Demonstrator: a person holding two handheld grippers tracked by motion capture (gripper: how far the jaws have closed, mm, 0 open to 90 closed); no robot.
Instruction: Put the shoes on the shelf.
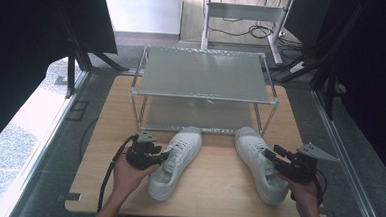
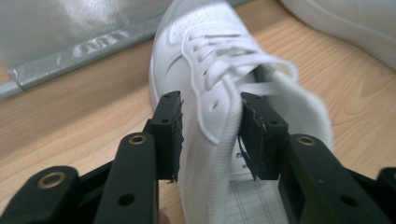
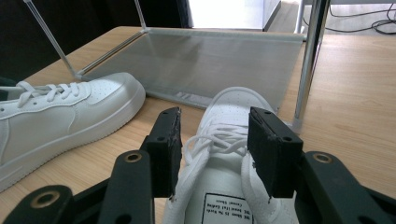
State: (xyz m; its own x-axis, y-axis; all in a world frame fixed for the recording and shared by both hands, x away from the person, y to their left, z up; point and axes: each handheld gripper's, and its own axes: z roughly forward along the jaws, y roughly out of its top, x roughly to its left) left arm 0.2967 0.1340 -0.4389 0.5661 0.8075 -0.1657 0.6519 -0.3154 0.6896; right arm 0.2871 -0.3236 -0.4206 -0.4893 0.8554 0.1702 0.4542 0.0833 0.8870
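Two white lace-up sneakers lie on the wooden table (image 1: 217,190) in front of a metal rack. My left gripper (image 1: 166,155) (image 2: 211,100) is at the left sneaker (image 1: 178,163) (image 2: 205,42). Its jaws straddle the near side wall by the laces, one pad outside and one inside the opening, without clearly pressing. My right gripper (image 1: 268,155) (image 3: 215,114) reaches over the heel end of the right sneaker (image 1: 251,144) (image 3: 233,105). Its jaws stand apart on either side of the tongue and laces. The left sneaker (image 3: 70,112) also lies off to the left in the right gripper view.
A two-shelf metal rack (image 1: 203,74) stands at the back of the table, its lower shelf (image 3: 210,60) (image 2: 60,28) just beyond the toes of both shoes. A rack leg (image 3: 306,60) rises right of the right shoe. Bare wood lies in front of the shoes.
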